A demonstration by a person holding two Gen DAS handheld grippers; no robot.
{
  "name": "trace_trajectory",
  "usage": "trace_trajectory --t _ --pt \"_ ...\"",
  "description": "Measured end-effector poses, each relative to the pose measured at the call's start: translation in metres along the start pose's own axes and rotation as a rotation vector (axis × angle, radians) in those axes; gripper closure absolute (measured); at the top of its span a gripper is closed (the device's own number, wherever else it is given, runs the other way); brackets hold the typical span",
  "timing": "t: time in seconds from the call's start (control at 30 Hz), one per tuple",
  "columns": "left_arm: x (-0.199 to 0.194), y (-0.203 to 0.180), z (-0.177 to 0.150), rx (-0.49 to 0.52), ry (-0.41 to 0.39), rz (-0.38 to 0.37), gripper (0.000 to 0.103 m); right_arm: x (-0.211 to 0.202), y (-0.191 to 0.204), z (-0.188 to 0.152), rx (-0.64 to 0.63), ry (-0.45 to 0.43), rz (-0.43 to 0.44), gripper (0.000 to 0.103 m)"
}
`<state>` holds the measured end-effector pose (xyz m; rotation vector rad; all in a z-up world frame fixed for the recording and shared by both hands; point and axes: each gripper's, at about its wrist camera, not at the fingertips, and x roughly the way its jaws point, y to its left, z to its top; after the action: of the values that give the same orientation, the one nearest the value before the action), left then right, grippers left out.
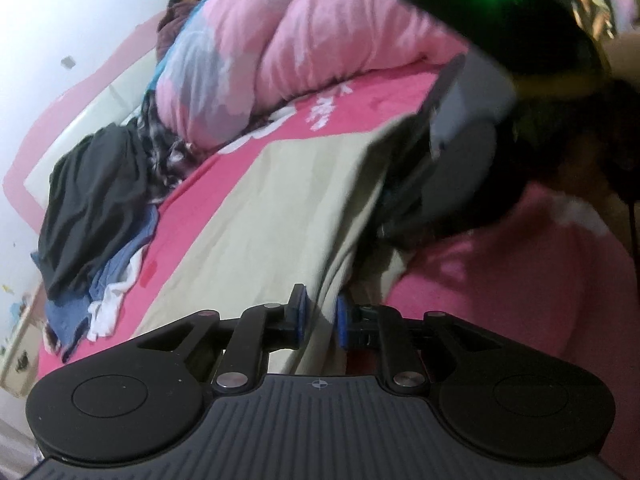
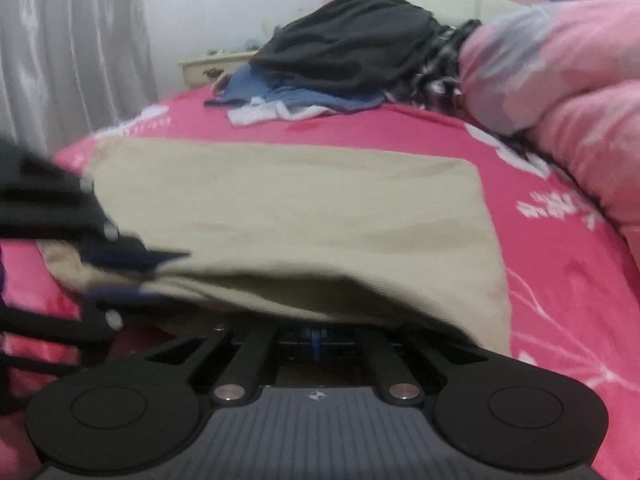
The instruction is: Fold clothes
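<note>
My left hand-held gripper (image 1: 320, 316) pinches the beige cotton garment's (image 1: 256, 216) edge. My right hand-held gripper (image 2: 316, 338), nearly closed, grips its near hem on the pink bed sheet (image 2: 560, 280).

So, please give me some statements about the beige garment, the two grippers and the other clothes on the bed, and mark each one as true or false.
1. The beige garment lies on a pink bed sheet. True.
2. The left gripper is wide open and grips nothing. False: its blue pads sit close together on the garment's near edge.
3. The right gripper is closed at the garment's near edge. True.
4. A dark garment tops the pile of clothes. True.
5. The beige garment rests on top of that pile. False: it lies apart, nearer the cameras.
</note>
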<state>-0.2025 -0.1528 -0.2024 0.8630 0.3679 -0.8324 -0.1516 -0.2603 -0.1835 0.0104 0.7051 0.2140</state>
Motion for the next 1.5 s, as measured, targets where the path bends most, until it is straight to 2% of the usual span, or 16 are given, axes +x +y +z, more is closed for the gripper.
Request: trace_trajectory --t 0.13,0.27,0.3,0.4,0.47,0.57,0.77,0.83,0.87,0.93,0.97,1.2,1.3,1.33,1.4,1.5 --pt "-0.001 -0.004 -0.001 0.027 -0.01 0.012 0.09 -0.021 -0.012 -0.003 0.052 0.003 0.062 0.098" --pt "-0.003 -0.016 -0.006 0.127 -0.037 0.046 0.09 -0.011 -0.036 -0.005 0.153 0.017 -0.052 0.103" --pt "-0.003 -0.017 -0.006 0.137 -0.039 0.048 0.09 -0.011 -0.042 -0.004 0.189 0.013 -0.038 0.103" --pt "-0.004 -0.018 -0.006 0.146 -0.039 0.047 0.09 -0.022 -0.037 -0.01 0.087 0.031 -0.032 0.103" --pt "-0.003 -0.019 -0.007 0.152 -0.041 0.048 0.09 -0.038 -0.043 -0.012 0.049 0.073 0.012 0.088" --pt "-0.003 -0.02 -0.009 0.162 -0.045 0.053 0.09 -0.072 -0.053 -0.008 0.01 0.087 0.046 0.075" --pt "-0.004 -0.017 -0.011 0.16 -0.048 0.052 0.09 -0.084 -0.03 0.002 -0.281 0.051 -0.107 0.049" --pt "0.002 -0.023 -0.003 0.148 -0.037 0.064 0.09 -0.067 -0.019 -0.001 -0.362 0.079 -0.129 0.051" --pt "0.003 -0.024 -0.001 0.149 -0.036 0.065 0.09 -0.059 -0.014 -0.002 -0.402 0.092 -0.14 0.063" --pt "0.002 -0.024 -0.002 0.154 -0.038 0.063 0.09 -0.051 -0.008 -0.004 -0.431 0.094 -0.171 0.071" --pt "0.001 -0.023 -0.002 0.15 -0.036 0.06 0.09 -0.051 -0.01 -0.003 -0.41 0.088 -0.171 0.097" --pt "-0.001 -0.024 -0.003 0.16 -0.025 0.029 0.087 -0.04 -0.012 -0.033 -0.48 0.16 -0.203 0.097" --pt "-0.009 -0.002 0.004 0.076 0.035 -0.046 0.073 -0.049 -0.011 -0.025 -0.471 0.168 -0.205 0.085" --pt "-0.012 0.009 0.005 0.03 0.055 -0.079 0.071 -0.055 -0.013 -0.022 -0.461 0.175 -0.199 0.074" --pt "-0.021 0.034 0.005 -0.076 0.091 -0.142 0.067 -0.066 -0.02 -0.014 -0.43 0.211 -0.165 0.072" --pt "-0.034 0.078 -0.002 -0.294 0.122 -0.28 0.061 -0.093 -0.032 0.008 -0.319 0.178 -0.091 0.074"
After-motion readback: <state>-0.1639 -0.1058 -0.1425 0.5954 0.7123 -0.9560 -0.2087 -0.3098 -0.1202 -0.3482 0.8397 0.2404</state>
